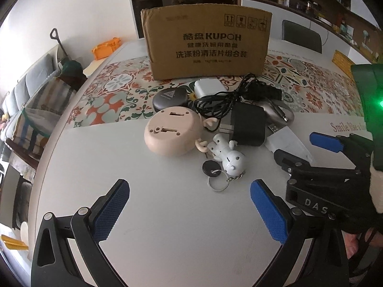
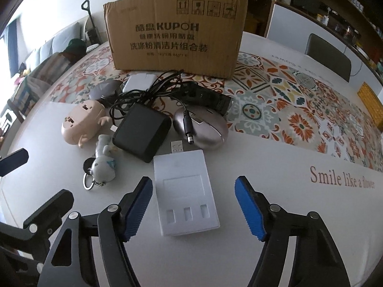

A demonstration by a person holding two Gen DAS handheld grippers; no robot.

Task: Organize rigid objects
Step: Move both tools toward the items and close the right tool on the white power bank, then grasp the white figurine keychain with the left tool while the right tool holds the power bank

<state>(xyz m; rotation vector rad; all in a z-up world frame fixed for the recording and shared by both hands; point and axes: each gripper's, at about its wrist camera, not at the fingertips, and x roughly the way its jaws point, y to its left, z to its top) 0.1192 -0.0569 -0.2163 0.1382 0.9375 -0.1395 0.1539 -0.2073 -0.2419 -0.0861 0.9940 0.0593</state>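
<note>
A white round table (image 2: pixel 275 167) with a patterned runner is carrying everything. The right gripper (image 2: pixel 194 209) is standing half open around the flat white plastic USB charger (image 2: pixel 185 191), not pressing it. The left gripper (image 1: pixel 189 209) is hanging wide, empty. Nothing seems sorted yet: the black adapter (image 2: pixel 141 132), grey oval mouse (image 2: pixel 203 129) and white figure keychain (image 2: pixel 104 165) are lying mid-table. The brown cardboard box (image 2: pixel 177 33) is standing toward the far edge, its inside hidden.

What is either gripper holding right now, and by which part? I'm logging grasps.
Nothing is held. The right gripper straddles the white USB hub on the table, its pads not touching it. The left gripper is open over bare table.
</note>
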